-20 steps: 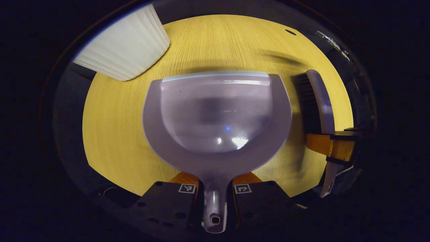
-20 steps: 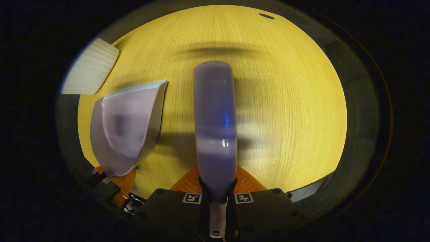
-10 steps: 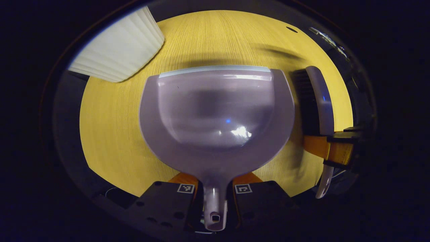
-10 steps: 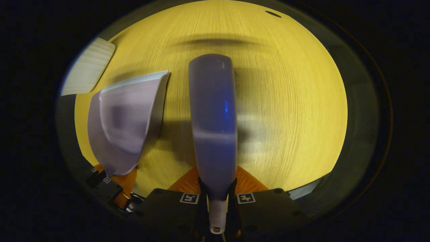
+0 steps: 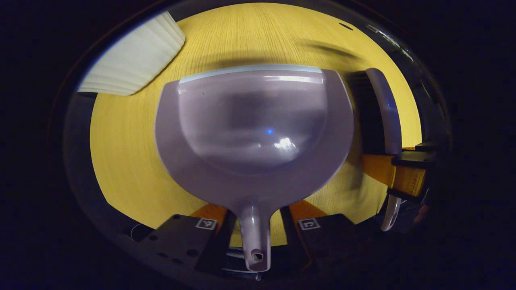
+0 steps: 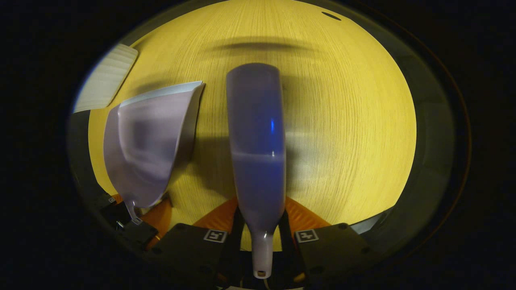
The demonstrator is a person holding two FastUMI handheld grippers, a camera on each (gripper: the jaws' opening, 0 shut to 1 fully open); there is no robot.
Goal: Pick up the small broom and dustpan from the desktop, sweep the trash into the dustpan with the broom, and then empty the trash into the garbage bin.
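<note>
A pale lilac dustpan [image 5: 254, 121] lies on the yellow wooden desktop [image 5: 121, 153], lip pointing away. Its handle runs back between the fingers of my left gripper [image 5: 256, 223], which stands open with a gap on each side of the handle. The lilac broom [image 6: 256, 133] lies along the desktop in the right gripper view, bristles down. My right gripper [image 6: 262, 235] is open around its thin handle, fingers apart from it. In the left gripper view the broom [image 5: 383, 108] sits just right of the pan. The dustpan [image 6: 145, 145] also appears left of the broom.
A white ribbed garbage bin [image 5: 133, 60] stands at the far left corner of the desktop, also seen as the bin [image 6: 105, 78] in the right gripper view. A small dark hole [image 6: 331, 16] marks the far right of the tabletop.
Both grippers have opened, letting go of the dustpan handle and the broom handle. Both cameras have also drawn closer to the desktop.
</note>
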